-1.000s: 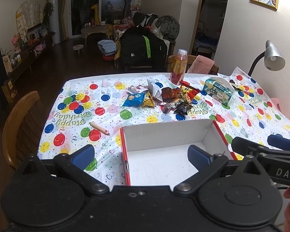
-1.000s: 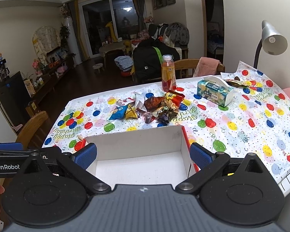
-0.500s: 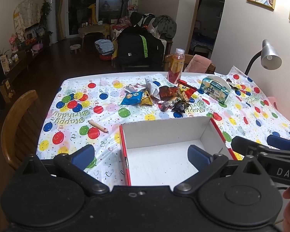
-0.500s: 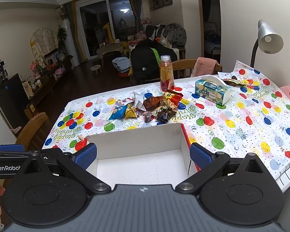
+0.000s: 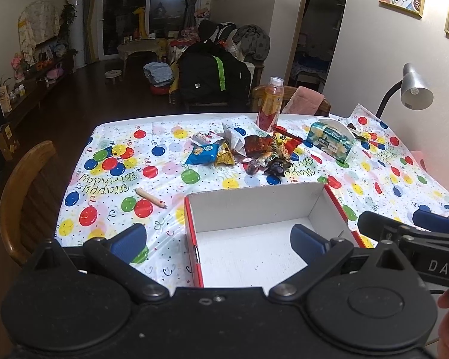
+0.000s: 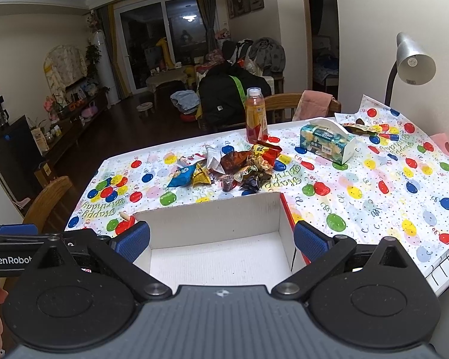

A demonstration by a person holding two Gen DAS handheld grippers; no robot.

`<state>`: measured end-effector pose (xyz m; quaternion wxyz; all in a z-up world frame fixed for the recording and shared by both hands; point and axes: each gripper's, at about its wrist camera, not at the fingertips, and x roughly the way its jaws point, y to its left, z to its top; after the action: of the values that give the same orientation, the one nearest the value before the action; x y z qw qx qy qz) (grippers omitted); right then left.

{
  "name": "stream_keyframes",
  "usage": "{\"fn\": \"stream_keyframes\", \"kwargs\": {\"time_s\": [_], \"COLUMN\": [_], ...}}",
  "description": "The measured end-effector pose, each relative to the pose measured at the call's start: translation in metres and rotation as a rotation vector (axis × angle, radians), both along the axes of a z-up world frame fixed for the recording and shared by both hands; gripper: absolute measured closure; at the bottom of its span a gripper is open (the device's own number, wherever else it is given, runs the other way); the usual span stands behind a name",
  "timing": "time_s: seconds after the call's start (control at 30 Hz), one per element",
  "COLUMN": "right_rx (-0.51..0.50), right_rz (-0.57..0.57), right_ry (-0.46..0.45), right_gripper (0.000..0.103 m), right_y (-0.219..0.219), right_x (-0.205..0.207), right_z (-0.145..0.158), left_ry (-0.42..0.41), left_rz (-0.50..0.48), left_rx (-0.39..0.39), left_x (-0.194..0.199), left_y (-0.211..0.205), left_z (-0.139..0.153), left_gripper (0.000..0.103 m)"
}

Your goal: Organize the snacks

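Centrally, the heap of snack packets (image 5: 245, 152) lies on the balloon-print tablecloth (image 5: 110, 161), at twelve o'clock from the left gripper (image 5: 218, 240) and beyond the far wall of the red-edged cardboard box (image 5: 254, 206). Within the heap, a blue packet (image 5: 202, 154) sits at its nine o'clock edge with a gold packet (image 5: 224, 158) touching it, and darker wrappers (image 5: 277, 167) lie toward three o'clock. Nothing stands between the box and the snacks. An orange drink bottle (image 5: 271, 104) stands upright at the heap's twelve o'clock, a tissue pack (image 5: 330, 140) at its three o'clock, and a wooden pencil (image 5: 151, 198) lies well apart at eight o'clock. The box interior shows only bare white floor. The left gripper is spread wide and empty above the box. The right gripper (image 6: 221, 240) is likewise spread and empty over the same box (image 6: 212, 221), with the snacks (image 6: 233, 167) ahead at twelve o'clock.
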<state>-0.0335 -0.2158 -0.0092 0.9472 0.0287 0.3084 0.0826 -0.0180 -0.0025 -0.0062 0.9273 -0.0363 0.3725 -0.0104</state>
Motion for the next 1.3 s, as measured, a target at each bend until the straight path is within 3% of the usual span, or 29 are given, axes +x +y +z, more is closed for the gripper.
{"fn": "stream_keyframes", "kwargs": {"time_s": [0.57, 0.97, 1.3], "right_rx": [0.010, -0.031, -0.056], "right_rz": [0.000, 0.038, 0.048], "right_ry": [0.013, 0.087, 0.152], "right_gripper": [0.000, 0.000, 0.000], "right_y": [0.009, -0.002, -0.021], "right_x": [0.019, 0.075, 0.161], "right_z": [0.005, -0.019, -0.017], "left_ry": [-0.009, 0.088, 0.119], "left_rz": [0.007, 0.103, 0.139], "left_rx": [0.001, -0.089, -0.071], "left_x": [0.021, 0.065, 0.118], "left_y": [0.004, 0.035, 0.052], "left_z": [0.001, -0.036, -0.046], "left_gripper": [0.001, 0.001, 0.003]}}
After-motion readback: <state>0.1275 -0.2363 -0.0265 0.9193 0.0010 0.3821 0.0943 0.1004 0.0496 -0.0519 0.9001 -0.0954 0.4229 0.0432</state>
